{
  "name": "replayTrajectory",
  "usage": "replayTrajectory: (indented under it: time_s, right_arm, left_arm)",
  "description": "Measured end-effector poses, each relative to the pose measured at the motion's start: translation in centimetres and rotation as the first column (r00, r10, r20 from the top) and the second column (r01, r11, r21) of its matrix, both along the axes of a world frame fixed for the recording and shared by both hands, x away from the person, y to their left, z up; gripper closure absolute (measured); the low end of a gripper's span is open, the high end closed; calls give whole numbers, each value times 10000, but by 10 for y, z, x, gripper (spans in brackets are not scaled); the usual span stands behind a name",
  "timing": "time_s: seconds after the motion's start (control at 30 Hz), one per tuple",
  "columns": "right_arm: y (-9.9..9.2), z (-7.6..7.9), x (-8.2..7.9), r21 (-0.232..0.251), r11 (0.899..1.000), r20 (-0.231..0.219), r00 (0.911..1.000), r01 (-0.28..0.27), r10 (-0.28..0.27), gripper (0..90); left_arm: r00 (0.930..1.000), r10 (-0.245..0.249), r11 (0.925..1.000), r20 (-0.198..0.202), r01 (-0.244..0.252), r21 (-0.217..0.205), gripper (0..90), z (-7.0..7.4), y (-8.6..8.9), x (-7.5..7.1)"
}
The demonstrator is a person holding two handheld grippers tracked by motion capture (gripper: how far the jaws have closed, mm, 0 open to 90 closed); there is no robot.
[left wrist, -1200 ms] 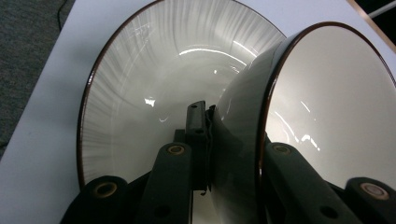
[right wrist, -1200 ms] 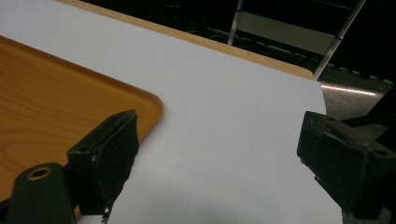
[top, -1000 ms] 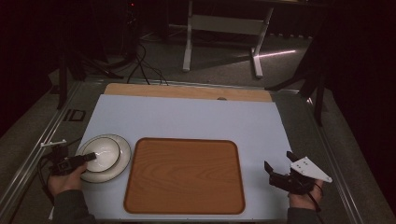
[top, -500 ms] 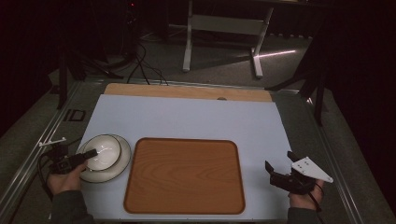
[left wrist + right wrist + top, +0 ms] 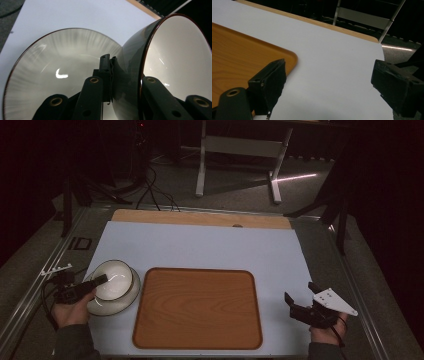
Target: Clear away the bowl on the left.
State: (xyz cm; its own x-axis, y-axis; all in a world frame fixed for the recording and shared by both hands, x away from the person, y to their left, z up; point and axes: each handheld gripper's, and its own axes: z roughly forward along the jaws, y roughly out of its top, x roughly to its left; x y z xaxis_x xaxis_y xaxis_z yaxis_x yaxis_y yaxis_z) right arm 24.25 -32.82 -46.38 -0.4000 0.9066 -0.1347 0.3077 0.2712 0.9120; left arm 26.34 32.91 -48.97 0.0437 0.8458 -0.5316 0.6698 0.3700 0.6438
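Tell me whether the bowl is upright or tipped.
Tipped: the bowl is tilted above the plate, the left gripper's jaws clamping its rim.

A rounded-corner wooden tray [image 5: 197,307] lies flat and empty near the front edge of a pale blue-grey mat [image 5: 200,245] that covers most of the table. Along the far side of the mat, a strip of light wooden tabletop [image 5: 200,218] shows. Beyond the table, on a dim grey floor, stands a white metal frame [image 5: 240,155] with two legs, and black cables [image 5: 150,190] trail across the floor to its left.
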Motion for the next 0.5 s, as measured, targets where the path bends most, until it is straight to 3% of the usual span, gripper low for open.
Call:
replayTrajectory:
  time_s: [0.3,0.5]
  right_arm:
    - [0,0,0,2,10000,4,10000,-12,12,123]
    - [0,0,0,2,10000,-3,10000,-22,22,123]
  left_arm:
    - [9985,-315,9993,452,324,-208,800,9,-9,-1]
    - [9963,-578,9983,641,583,-62,800,13,-12,-2]
